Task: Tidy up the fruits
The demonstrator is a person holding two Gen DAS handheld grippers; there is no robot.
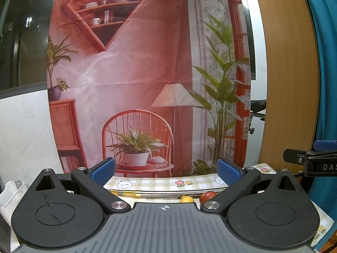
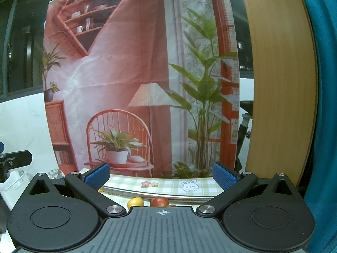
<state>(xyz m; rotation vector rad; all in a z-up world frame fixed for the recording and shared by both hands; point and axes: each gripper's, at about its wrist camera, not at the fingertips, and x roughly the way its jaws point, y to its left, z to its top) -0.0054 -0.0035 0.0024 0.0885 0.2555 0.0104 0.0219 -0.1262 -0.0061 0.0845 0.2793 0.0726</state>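
Dim, reddish — fisheye-warped edges

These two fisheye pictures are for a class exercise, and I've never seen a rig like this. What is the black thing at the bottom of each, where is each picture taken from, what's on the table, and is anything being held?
There is no robot arm. A person carries a hand-held gripper in each hand, and a camera on each looks forward along its two blue-padded fingers. The black shape at the bottom is the tool itself.

One picture comes from the left gripper, the other from the right gripper. Each also catches the other at its edge, so they are side by side.

Both are open and hold nothing.

On the checked tablecloth, just past the tools, lie a yellow fruit and a red fruit, partly hidden. A white basket stands to the left. Behind hangs a printed backdrop of a room.
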